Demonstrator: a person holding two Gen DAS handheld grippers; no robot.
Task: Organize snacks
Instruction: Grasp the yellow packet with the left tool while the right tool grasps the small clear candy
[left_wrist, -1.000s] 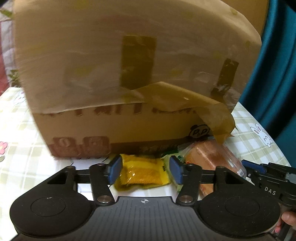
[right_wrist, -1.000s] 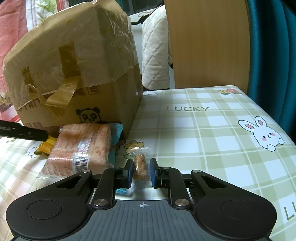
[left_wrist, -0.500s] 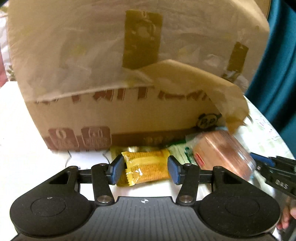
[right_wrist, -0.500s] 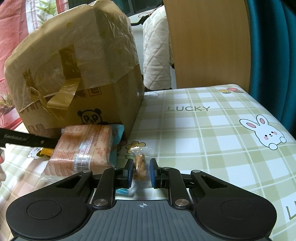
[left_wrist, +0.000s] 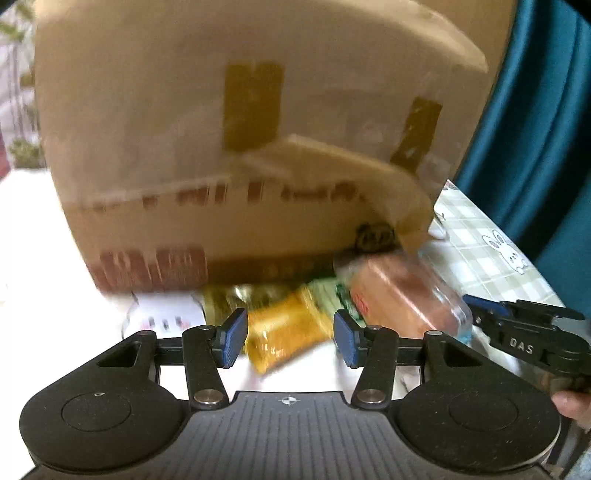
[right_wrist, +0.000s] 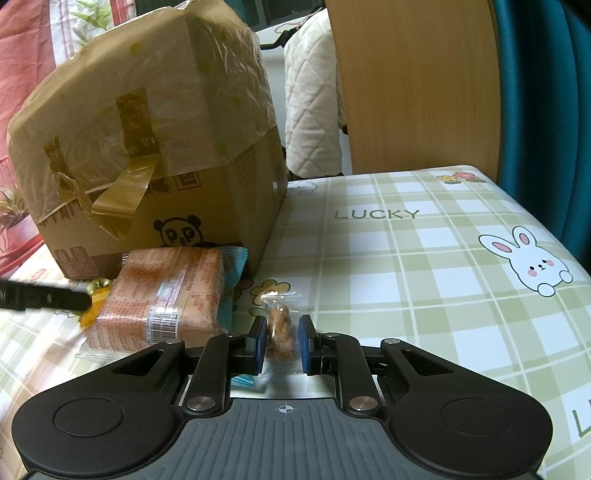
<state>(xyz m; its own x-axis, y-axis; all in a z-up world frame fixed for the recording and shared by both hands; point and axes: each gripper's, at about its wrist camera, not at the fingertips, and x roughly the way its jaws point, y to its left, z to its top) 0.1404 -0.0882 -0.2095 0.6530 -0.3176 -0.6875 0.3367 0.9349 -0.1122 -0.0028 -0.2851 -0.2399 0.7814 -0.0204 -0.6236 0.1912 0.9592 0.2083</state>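
While the cardboard box (left_wrist: 258, 155) fills the upper frame, the left hand-held gripper (left_wrist: 290, 338) stands released around a yellow snack packet (left_wrist: 284, 332) at lower centre; the right hand-held gripper (right_wrist: 282, 343) pinches a small clear nut packet (right_wrist: 280, 325) on the counter (right_wrist: 424, 266).

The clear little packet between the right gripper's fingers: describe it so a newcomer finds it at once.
Start at the taped cardboard box on the checked tablecloth. In front of it lies an orange-brown cracker pack; just right of that lies the clear packet, between the right gripper fingers. It is the smallest, transparent, showing brown pieces.
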